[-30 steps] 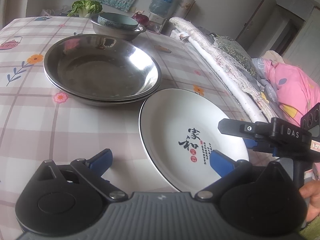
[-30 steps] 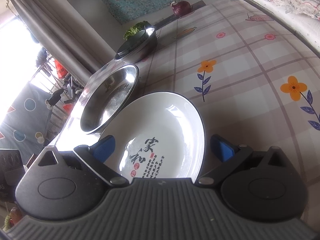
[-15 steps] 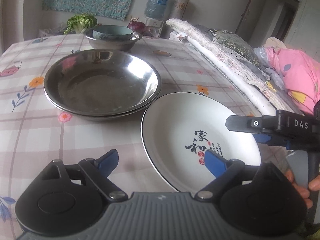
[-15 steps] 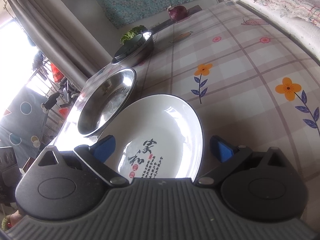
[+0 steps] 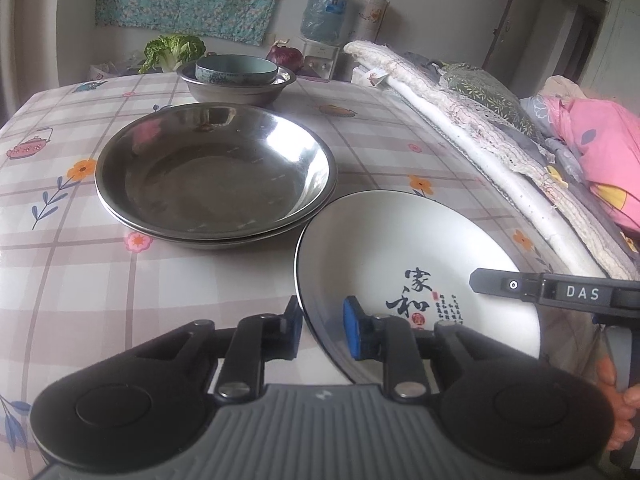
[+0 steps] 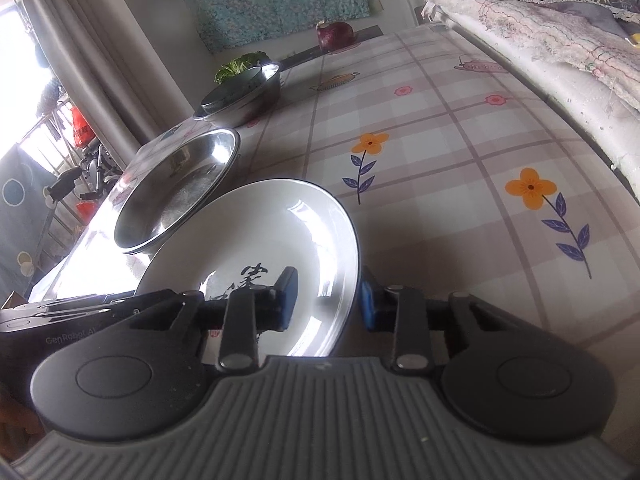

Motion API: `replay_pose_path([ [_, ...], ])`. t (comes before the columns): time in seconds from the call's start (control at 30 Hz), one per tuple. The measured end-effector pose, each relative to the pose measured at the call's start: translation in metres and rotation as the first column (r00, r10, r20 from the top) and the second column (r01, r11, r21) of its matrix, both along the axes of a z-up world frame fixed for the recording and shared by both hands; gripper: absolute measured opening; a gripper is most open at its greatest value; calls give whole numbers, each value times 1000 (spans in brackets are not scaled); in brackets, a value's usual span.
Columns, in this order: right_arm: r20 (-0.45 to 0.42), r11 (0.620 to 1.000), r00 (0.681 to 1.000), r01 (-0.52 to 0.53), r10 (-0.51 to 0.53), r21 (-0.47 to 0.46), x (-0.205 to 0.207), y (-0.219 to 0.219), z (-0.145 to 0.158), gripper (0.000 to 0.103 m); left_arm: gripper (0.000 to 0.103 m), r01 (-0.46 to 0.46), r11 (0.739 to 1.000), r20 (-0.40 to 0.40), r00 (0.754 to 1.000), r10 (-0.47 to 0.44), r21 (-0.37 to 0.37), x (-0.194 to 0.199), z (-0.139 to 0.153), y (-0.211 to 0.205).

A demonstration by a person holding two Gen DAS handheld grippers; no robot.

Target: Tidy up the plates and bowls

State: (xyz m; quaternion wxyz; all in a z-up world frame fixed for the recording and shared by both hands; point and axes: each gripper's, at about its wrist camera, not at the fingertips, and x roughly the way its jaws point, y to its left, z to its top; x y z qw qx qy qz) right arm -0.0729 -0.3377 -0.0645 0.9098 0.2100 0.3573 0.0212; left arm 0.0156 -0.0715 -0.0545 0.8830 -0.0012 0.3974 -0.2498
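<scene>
Gripping: both grippers have just been closing on the rim of 1 white ceramic plate (image 5: 400, 256), and each now has that rim between its blue pads.
Left gripper (image 5: 320, 328): jaws nearly together, 1 pad outside the plate's near-left edge and 1 pad inside on the white face; the pads look pressed to the rim.
Right gripper (image 6: 326, 300): jaws narrowed the same way, left pad on the plate's inner face over the black calligraphy, right pad just outside the dark edge on the plate's right side.
White plate: dark-rimmed, printed with black characters and a small red seal; it sits at the near edge of the table (image 5: 72, 280), just right of the steel plates and almost touching them. Whether it rests flat or is tipped up I cannot tell.
Steel plates (image 5: 216, 172): 2 wide shallow ones nested, mid-table, left of the white plate.
Steel bowl (image 5: 236, 88): at the far end, with a teal ceramic bowl (image 5: 236, 69) sitting inside it.
Tablecloth: checked, with orange flowers and teapot prints.
Background: leafy greens (image 5: 174, 50) and a red onion (image 5: 285, 56) beyond the bowls; a water bottle (image 5: 324, 12) by the wall; folded bedding (image 5: 480, 120) along the right.
Person: fingers (image 5: 616, 400) show at the lower right of the left view, around the right gripper's handle.
</scene>
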Motion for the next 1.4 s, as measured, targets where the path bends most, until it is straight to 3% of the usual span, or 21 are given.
replay_pose_path([
  [0.23,2,999,1000,5,-5,34,0,-3,-1,24,23,-11,1000,-21,1000,11,3,-7,4,6],
  [0.5,22,998,998,-56,57,-14,12,13,2,24,23,-33,999,-67,997,32,-5,-20,8,23],
  [0.87,28,997,997,-68,69,-26,7,7,1,22,29,-29,998,-15,999,30,48,-17,9,12],
  [0.97,20,997,997,-77,77,-24,2,7,-2,20,35,-25,999,-26,999,25,33,-15,8,9],
  [1.2,24,996,996,-80,82,-49,-7,4,2,17,36,14,1000,-60,998,-14,-8,-22,8,12],
  [1.27,27,997,997,-76,77,-33,-8,0,2,16,36,13,1000,-45,999,-13,3,-21,7,10],
  [1.4,22,996,996,-80,81,-48,-10,2,3,16,42,30,993,-9,1000,-29,118,-16,3,-2],
])
